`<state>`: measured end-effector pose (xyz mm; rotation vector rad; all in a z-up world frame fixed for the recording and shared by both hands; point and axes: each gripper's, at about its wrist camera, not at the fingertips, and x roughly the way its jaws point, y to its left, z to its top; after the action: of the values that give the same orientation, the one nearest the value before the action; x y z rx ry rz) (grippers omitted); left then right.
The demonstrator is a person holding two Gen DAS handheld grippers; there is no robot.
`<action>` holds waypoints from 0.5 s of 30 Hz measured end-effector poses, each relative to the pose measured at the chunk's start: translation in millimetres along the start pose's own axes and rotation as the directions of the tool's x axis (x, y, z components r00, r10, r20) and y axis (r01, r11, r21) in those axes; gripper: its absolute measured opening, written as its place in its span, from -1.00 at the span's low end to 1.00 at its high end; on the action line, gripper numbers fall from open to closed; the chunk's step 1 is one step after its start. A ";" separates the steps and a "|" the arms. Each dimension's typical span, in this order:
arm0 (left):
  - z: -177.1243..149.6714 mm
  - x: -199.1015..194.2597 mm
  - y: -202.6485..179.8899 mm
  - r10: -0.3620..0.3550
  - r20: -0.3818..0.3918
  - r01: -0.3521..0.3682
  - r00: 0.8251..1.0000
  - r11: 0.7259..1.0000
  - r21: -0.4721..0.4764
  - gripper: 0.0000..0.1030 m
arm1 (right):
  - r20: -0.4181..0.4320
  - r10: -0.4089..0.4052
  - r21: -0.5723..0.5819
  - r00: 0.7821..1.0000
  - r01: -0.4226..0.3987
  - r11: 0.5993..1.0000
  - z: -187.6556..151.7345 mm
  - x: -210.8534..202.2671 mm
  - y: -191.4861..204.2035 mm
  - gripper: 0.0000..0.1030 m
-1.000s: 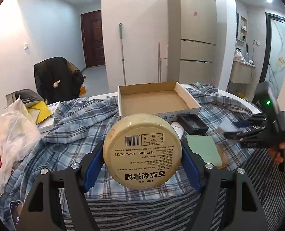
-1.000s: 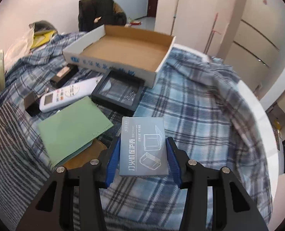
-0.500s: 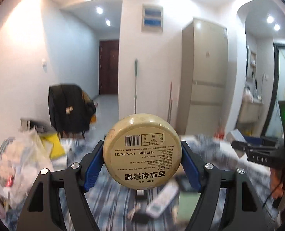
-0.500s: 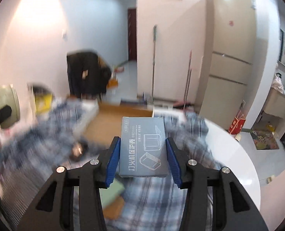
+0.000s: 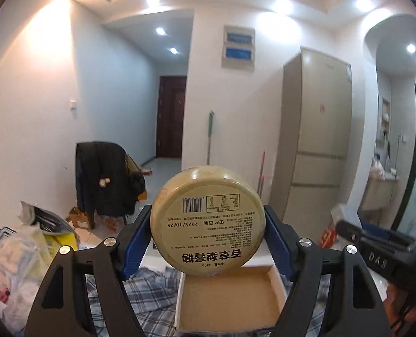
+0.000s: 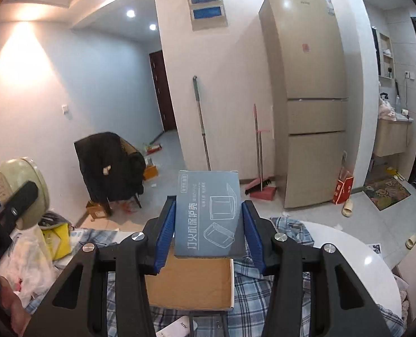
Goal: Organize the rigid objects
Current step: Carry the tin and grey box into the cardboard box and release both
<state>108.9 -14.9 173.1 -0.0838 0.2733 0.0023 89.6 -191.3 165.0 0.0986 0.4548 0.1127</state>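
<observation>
My left gripper (image 5: 208, 238) is shut on a round beige tin (image 5: 208, 221), label side toward the camera, held in the air above the open cardboard box (image 5: 230, 306). My right gripper (image 6: 208, 233) is shut on a flat grey-blue packet (image 6: 209, 213) and holds it above the same box (image 6: 191, 283). The tin also shows at the left of the right wrist view (image 6: 19, 191), and the right gripper shows at the right of the left wrist view (image 5: 376, 238).
The box sits on a blue plaid cloth (image 6: 252, 292) over a white round table (image 6: 359, 269). A white remote (image 6: 177, 330) lies near the front. Plastic bags (image 5: 14, 258) pile at the left. A chair with a black coat (image 6: 109, 168) and a fridge (image 6: 311, 92) stand behind.
Both grippers have lifted and tilted up with their objects still held. The views now show the room and only the box below, where before they looked down on the table.
</observation>
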 end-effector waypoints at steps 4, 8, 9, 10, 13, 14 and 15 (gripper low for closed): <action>-35.8 49.8 9.3 -0.035 -0.130 0.034 0.991 0.999 -0.010 0.49 | -0.088 -0.016 -0.022 0.996 0.014 1.000 -19.2 42.7 1.7 -0.11; -72.2 111.1 15.8 -0.060 -0.300 0.064 0.952 0.998 0.005 0.49 | -0.174 -0.043 -0.037 0.984 0.037 0.999 -46.1 83.1 -0.1 -0.11; -79.8 120.7 18.3 -0.069 -0.327 0.072 0.943 0.997 -0.001 0.49 | -0.205 -0.039 -0.042 0.978 0.031 0.999 -52.1 93.0 -0.8 -0.11; -89.1 130.6 20.4 -0.067 -0.355 0.069 0.932 0.998 -0.007 0.49 | -0.227 -0.028 -0.042 0.973 0.019 0.999 -57.9 99.7 -0.6 -0.11; -113.1 153.6 26.6 -0.036 -0.430 0.046 0.902 0.999 0.013 0.49 | -0.299 -0.008 -0.021 0.954 0.002 1.000 -70.9 118.7 -6.6 -0.11; -117.8 158.6 24.9 -0.038 -0.453 0.056 0.891 0.998 0.026 0.49 | -0.319 0.003 -0.016 0.948 -0.008 1.000 -74.2 124.8 -7.5 -0.11; -122.3 162.9 23.9 -0.037 -0.476 0.061 0.879 0.997 0.036 0.49 | -0.335 0.006 -0.015 0.942 -0.011 1.000 -77.6 128.5 -8.8 -0.11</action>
<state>232.5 -2.7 9.9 -0.0402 0.7660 -0.0768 170.6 -177.9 39.1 0.0651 0.7940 0.1427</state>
